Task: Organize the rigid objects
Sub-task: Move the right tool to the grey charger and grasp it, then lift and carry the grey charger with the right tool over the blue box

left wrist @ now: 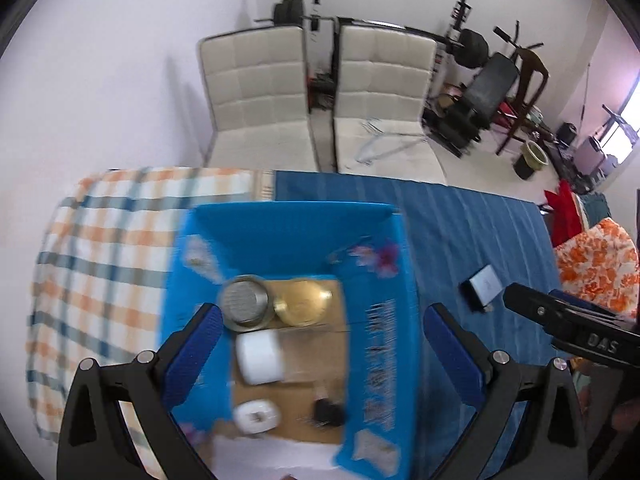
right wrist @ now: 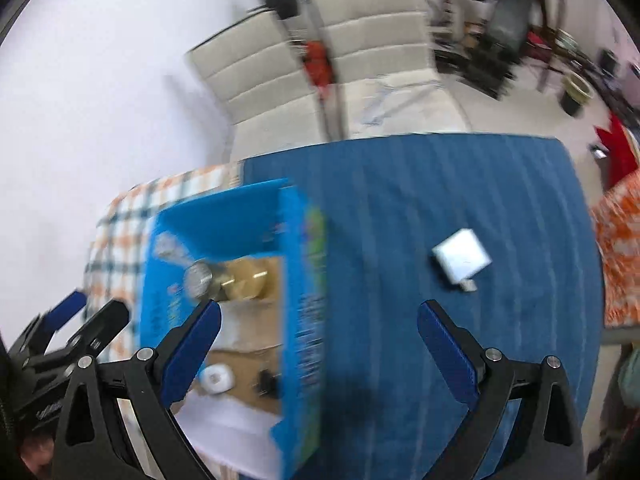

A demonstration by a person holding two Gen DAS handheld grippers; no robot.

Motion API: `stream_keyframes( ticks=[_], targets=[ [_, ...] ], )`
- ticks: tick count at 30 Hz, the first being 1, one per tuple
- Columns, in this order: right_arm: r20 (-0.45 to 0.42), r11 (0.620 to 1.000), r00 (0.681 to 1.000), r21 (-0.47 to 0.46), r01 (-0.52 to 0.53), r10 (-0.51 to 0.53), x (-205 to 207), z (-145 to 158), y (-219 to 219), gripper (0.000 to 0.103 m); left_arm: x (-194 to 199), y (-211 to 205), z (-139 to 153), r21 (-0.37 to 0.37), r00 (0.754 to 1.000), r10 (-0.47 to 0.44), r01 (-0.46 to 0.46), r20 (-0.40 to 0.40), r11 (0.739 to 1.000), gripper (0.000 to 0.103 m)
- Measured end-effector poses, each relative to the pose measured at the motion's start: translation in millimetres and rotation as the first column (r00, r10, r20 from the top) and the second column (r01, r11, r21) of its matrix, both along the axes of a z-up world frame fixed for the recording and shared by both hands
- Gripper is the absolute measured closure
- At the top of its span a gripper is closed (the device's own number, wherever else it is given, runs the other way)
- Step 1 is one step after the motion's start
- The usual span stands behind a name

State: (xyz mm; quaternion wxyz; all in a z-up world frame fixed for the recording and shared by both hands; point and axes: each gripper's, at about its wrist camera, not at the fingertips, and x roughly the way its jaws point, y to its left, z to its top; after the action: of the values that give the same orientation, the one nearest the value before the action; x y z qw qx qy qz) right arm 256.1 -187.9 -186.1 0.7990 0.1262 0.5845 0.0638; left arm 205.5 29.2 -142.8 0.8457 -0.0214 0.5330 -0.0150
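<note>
An open blue cardboard box (left wrist: 404, 300) stands on the table; it also shows in the right wrist view (right wrist: 304, 280). Inside lie a metal strainer cup (left wrist: 245, 306), a brass-coloured round object (left wrist: 304, 302), a white jar (left wrist: 260, 356), a small white round case (left wrist: 256, 416) and a small black item (left wrist: 328, 412). A white charger block (right wrist: 462, 260) lies on the blue cloth to the right of the box; it also shows in the left wrist view (left wrist: 482, 286). My left gripper (left wrist: 320, 340) is open and empty above the box. My right gripper (right wrist: 320, 340) is open and empty over the box's right wall.
The table carries a blue cloth (right wrist: 440, 200) and an orange-and-blue checked cloth (left wrist: 104, 248) on the left. Two cream chairs (left wrist: 320, 100) stand behind the table. Gym equipment (left wrist: 480, 80) fills the far right. An orange floral fabric (left wrist: 600, 264) lies at the right edge.
</note>
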Motion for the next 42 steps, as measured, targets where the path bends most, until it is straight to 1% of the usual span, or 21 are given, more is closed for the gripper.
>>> stream_keyframes(
  ticks=[2,6,8,10,13,14,15,19,21,24,25,26,27,28,29,30,32,35,37,42],
  targets=[
    [-0.028,0.998,0.998,-0.014,0.061,-0.061,8.3,-14.5,-28.0,0.003,15.6,-26.7,-13.8,-0.017,0.999,-0.037,0.037,-0.023,0.999,0.000],
    [-0.093,0.988,0.984,-0.027,0.152,-0.154,25.8,-48.7,-77.5,0.003,40.6,-71.9,-39.3,-0.015,0.993,-0.100,0.099,-0.065,0.995,0.000],
    [-0.113,0.984,0.978,-0.025,0.174,-0.175,34.1,-64.2,-94.1,0.003,49.9,-89.9,-50.8,-0.013,0.990,-0.117,0.116,-0.084,0.993,0.000],
    [-0.134,0.983,0.974,-0.046,0.176,-0.180,45.4,-82.9,-109.8,0.003,60.1,-109.0,-66.8,-0.007,0.985,-0.136,0.136,-0.111,0.991,0.000],
    [-0.171,0.988,0.975,-0.082,0.131,-0.143,61.0,-113.3,-120.8,0.003,68.2,-127.3,-89.4,0.008,0.978,-0.143,0.146,-0.154,0.989,0.000],
    [-0.183,0.990,0.975,-0.088,0.112,-0.127,65.7,-122.8,-123.5,0.003,69.2,-132.2,-95.5,0.036,0.977,-0.137,0.145,-0.166,0.989,0.000],
    [-0.199,0.991,0.975,-0.100,0.084,-0.102,71.6,-134.7,-124.7,0.003,67.7,-134.0,-96.9,0.052,0.977,-0.136,0.146,-0.165,0.988,0.000],
    [-0.246,0.991,0.969,-0.135,-0.019,-0.015,85.1,-165.5,-118.3,0.003,62.4,-144.4,-102.6,0.129,0.980,-0.128,0.149,-0.155,0.980,0.000],
    [-0.277,0.989,0.960,-0.134,-0.066,0.027,89.6,-181.8,-112.9,0.003,61.4,-142.2,-102.1,0.131,0.982,-0.115,0.135,-0.152,0.982,0.000],
    [-0.297,0.984,0.954,-0.149,-0.100,0.052,91.2,-196.9,-106.8,0.004,61.3,-138.6,-100.4,0.121,0.982,-0.094,0.115,-0.162,0.986,0.000],
    [-0.291,0.984,0.955,-0.154,-0.094,0.045,91.3,-201.7,-106.9,0.005,63.1,-137.4,-99.1,0.118,0.983,-0.088,0.108,-0.163,0.987,0.000],
    [-0.293,0.985,0.955,-0.153,-0.085,0.037,91.6,-204.3,-108.6,0.013,62.8,-137.1,-97.9,0.114,0.983,-0.083,0.102,-0.161,0.988,0.000],
    [-0.296,0.988,0.955,-0.137,-0.071,0.028,91.6,-207.9,-111.2,0.020,62.2,-138.5,-97.4,0.112,0.984,-0.081,0.100,-0.159,0.989,0.000],
    [-0.294,0.992,0.956,-0.118,-0.053,0.016,91.2,-210.0,-113.6,0.021,61.7,-139.7,-96.7,0.114,0.984,-0.081,0.099,-0.158,0.988,0.000],
    [-0.284,0.992,0.959,-0.118,-0.039,0.004,89.7,-209.1,-114.9,0.026,61.7,-142.1,-96.5,0.120,0.984,-0.081,0.101,-0.157,0.988,0.000],
    [-0.271,0.991,0.963,-0.129,-0.027,-0.009,87.3,-206.2,-116.1,0.029,60.4,-145.3,-94.8,0.121,0.984,-0.089,0.108,-0.153,0.987,0.000],
    [-0.271,0.991,0.962,-0.137,0.001,-0.038,82.7,-204.6,-122.3,0.031,60.1,-151.3,-94.1,0.117,0.983,-0.104,0.123,-0.151,0.986,0.000],
    [-0.279,0.991,0.956,-0.118,0.059,-0.090,68.1,-205.0,-139.3,0.033,53.7,-163.5,-90.1,0.112,0.981,-0.133,0.149,-0.140,0.983,0.000],
    [-0.286,0.987,0.949,-0.126,0.098,-0.131,55.6,-206.0,-152.8,0.033,48.6,-173.6,-91.5,0.112,0.977,-0.160,0.176,-0.141,0.978,0.000],
    [-0.326,0.973,0.917,-0.104,0.208,-0.231,15.2,-207.2,-184.4,0.035,38.0,-195.5,-103.8,0.089,0.964,-0.214,0.230,-0.160,0.969,0.000]
  ],
)
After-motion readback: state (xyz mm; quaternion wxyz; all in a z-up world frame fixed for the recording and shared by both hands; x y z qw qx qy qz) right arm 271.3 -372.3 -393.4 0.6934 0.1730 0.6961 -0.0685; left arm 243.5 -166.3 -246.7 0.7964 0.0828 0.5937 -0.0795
